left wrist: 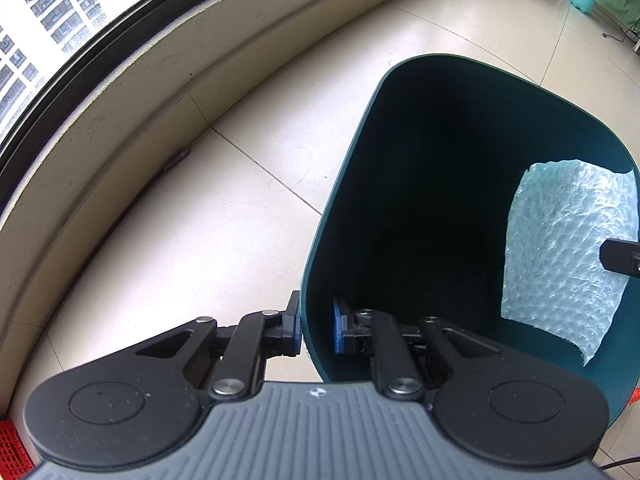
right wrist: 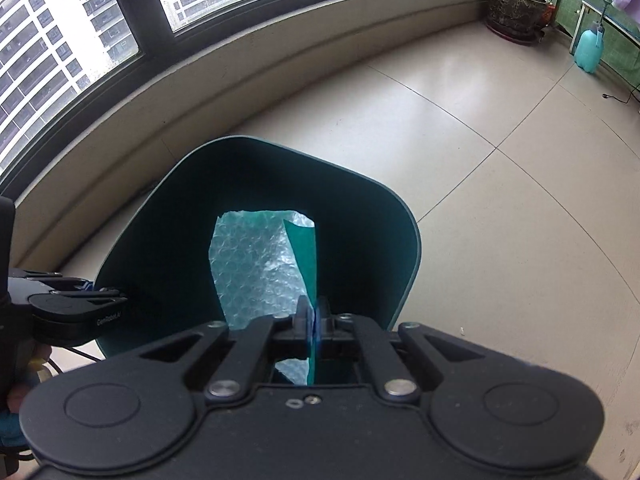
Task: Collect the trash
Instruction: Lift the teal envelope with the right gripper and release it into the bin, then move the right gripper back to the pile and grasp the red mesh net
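Note:
A dark teal trash bin (left wrist: 400, 92) stands on the tiled floor, its inside dark. My left gripper (left wrist: 316, 326) straddles the bin's near wall, one finger outside and one inside, with a gap left at the inner pad. My right gripper (right wrist: 314, 320) is shut on a sheet of bubble wrap (right wrist: 256, 264) and holds it over the bin's (right wrist: 360, 184) mouth. The sheet also shows in the left wrist view (left wrist: 568, 256), hanging inside the bin's right side. The left gripper shows at the left edge of the right wrist view (right wrist: 86, 286).
A low ledge (left wrist: 132, 92) under dark-framed windows curves along the left. A potted plant (right wrist: 514, 2) and a pale blue spray bottle (right wrist: 588, 50) stand at the far right. A red crate corner (left wrist: 10, 452) shows at the bottom left.

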